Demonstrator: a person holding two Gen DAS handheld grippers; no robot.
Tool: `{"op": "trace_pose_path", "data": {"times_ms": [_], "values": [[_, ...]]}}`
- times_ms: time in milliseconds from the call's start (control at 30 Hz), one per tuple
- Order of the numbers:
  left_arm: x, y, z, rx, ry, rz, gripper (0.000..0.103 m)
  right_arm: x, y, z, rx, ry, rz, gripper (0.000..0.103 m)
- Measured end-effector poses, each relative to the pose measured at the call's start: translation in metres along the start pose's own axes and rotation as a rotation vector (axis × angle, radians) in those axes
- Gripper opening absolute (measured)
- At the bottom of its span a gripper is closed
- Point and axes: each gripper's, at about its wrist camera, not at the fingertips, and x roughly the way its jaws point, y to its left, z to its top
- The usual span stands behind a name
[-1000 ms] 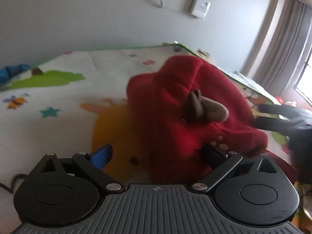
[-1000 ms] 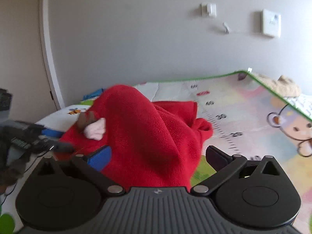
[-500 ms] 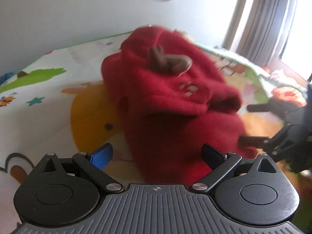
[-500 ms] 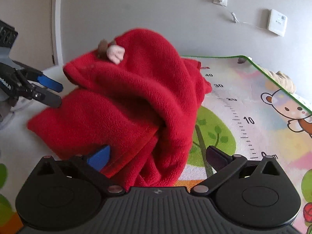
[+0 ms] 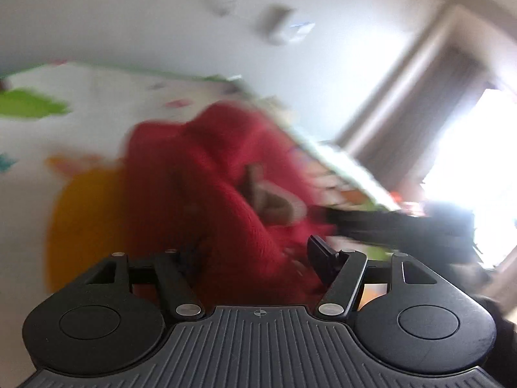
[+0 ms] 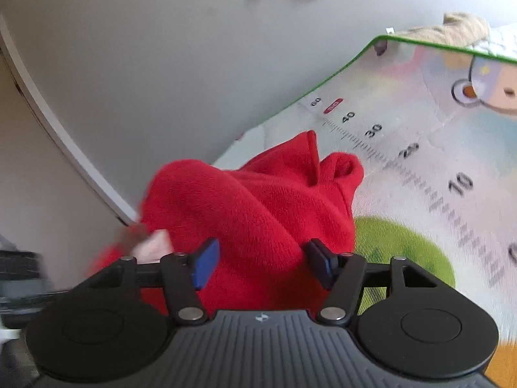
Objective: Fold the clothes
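Now, view by view:
Left wrist view: very blurred.
Red fleece point(image 5: 226, 200): bunched up on the play mat point(image 5: 80, 123), with a brown patch point(image 5: 271, 200) on it.
Left gripper point(image 5: 255, 255): jaws spread partway, red cloth filling the gap; a firm hold cannot be told.
Right gripper, seen here point(image 5: 387, 223): a dark shape right of the fleece.
Right wrist view: sharper.
Red fleece point(image 6: 258, 200): heaped on the mat, left of the printed ruler point(image 6: 387, 155).
Right gripper point(image 6: 261, 258): jaws spread partway, fleece lying between the blue pads point(image 6: 205, 263); a grip cannot be told.
Tan cloth point(image 6: 458, 29): past the mat's green edge, well apart from the fleece.
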Motion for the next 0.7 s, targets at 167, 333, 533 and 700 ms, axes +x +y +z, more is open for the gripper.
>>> {"op": "trace_pose_path", "data": {"times_ms": [167, 333, 533, 700], "values": [[-0.014, -0.021, 0.002, 0.102, 0.057, -0.025, 0.075, 0.035, 0.021, 0.021, -0.134, 0.008, -0.08, 0.061], [-0.038, -0.01, 0.012, 0.114, 0.012, 0.055, 0.075, 0.05, 0.053, 0.01, -0.371, -0.008, -0.172, 0.065], [-0.049, 0.001, 0.053, 0.01, -0.119, 0.024, 0.075, 0.046, 0.069, -0.004, -0.499, -0.067, -0.226, 0.07], [-0.002, 0.015, 0.057, -0.037, -0.018, 0.098, 0.074, 0.018, 0.073, -0.005, -0.495, -0.104, -0.201, 0.078]]}}
